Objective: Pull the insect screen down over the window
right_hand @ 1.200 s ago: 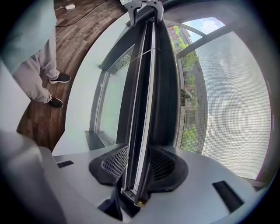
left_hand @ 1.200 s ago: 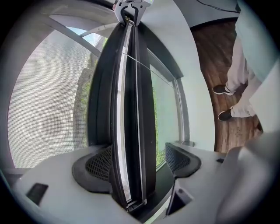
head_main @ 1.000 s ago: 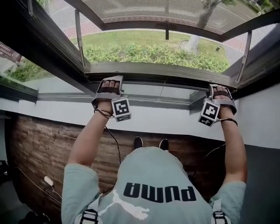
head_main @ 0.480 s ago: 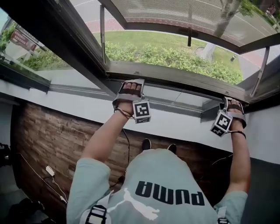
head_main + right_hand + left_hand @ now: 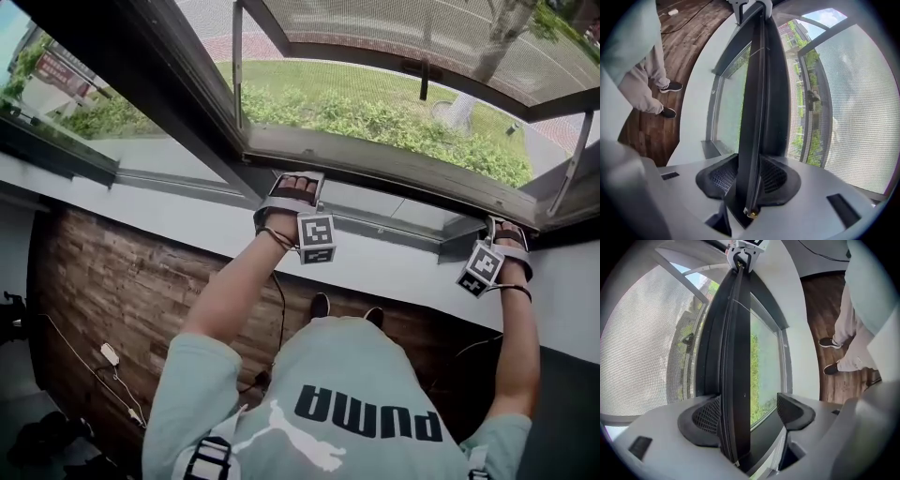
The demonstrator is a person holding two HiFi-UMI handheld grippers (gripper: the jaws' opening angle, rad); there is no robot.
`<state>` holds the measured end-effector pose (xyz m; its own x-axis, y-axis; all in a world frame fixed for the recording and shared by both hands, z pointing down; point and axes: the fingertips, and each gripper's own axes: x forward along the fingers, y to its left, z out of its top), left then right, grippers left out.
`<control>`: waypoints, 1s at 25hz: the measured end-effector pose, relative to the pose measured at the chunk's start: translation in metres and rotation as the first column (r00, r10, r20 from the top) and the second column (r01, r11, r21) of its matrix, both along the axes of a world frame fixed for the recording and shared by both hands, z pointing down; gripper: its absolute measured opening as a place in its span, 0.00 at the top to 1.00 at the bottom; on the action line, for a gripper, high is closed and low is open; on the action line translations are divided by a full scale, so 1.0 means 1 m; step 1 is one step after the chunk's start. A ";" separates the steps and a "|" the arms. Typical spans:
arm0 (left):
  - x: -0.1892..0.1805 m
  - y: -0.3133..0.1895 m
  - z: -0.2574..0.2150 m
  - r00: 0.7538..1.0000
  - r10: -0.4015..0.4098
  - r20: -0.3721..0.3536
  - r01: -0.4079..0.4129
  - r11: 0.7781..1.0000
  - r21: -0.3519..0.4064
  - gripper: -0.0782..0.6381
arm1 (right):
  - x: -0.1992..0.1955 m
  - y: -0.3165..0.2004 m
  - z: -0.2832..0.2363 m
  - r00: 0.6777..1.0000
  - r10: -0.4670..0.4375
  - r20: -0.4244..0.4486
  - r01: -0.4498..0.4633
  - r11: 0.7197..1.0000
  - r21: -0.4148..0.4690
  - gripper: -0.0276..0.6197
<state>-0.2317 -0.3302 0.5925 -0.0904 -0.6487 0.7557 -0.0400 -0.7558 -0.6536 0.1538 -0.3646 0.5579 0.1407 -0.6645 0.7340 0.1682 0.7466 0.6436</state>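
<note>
Insect screen (image 5: 642, 343), grey mesh: right claw (image 5: 509, 228), 3 o'clock, clamps dark bottom bar (image 5: 394, 173); left claw (image 5: 292, 180), 12 o'clock, slack around it; lopsided pull may jam.

Head view looks down; gripper views share the bar (image 5: 736, 357).

Here's the bar (image 5: 394, 169) running across, mesh (image 5: 394, 26) up beyond it, sill (image 5: 394, 272) below. L gripper (image 5: 294, 184) on bar's left part, bar btwn its jaws; R gripper (image 5: 507, 231) at right end, jaws just closing, both sides of bar. Down under sill, shoes (image 5: 321, 305) on floor (image 5: 98, 277).
</note>
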 end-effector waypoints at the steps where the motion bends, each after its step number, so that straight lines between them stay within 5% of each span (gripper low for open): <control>1: 0.000 0.001 0.000 1.000 -0.002 -0.006 0.002 1.000 -0.012 0.38 | 0.000 0.001 0.000 1.000 0.005 0.001 -0.005 1.000 -0.007 0.73; 8: 0.000 0.001 0.001 0.999 0.019 -0.033 -0.020 0.999 -0.037 0.38 | -0.001 0.001 0.000 1.000 0.024 0.011 -0.024 0.999 -0.025 0.73; 15: 0.003 -0.002 0.001 0.997 0.023 -0.079 -0.017 0.997 0.074 0.38 | -0.009 -0.004 0.003 0.993 0.014 0.121 -0.031 0.989 0.142 0.73; 25: -0.001 -0.006 0.005 1.000 0.014 -0.005 -0.013 0.991 0.136 0.39 | -0.005 -0.013 0.003 0.985 -0.017 0.170 -0.027 0.967 0.253 0.74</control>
<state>-0.2327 -0.3358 0.5975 -0.0763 -0.7468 0.6606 -0.0347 -0.6602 -0.7503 0.1488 -0.3776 0.5613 0.0328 -0.8312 0.5551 0.0374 0.5560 0.8303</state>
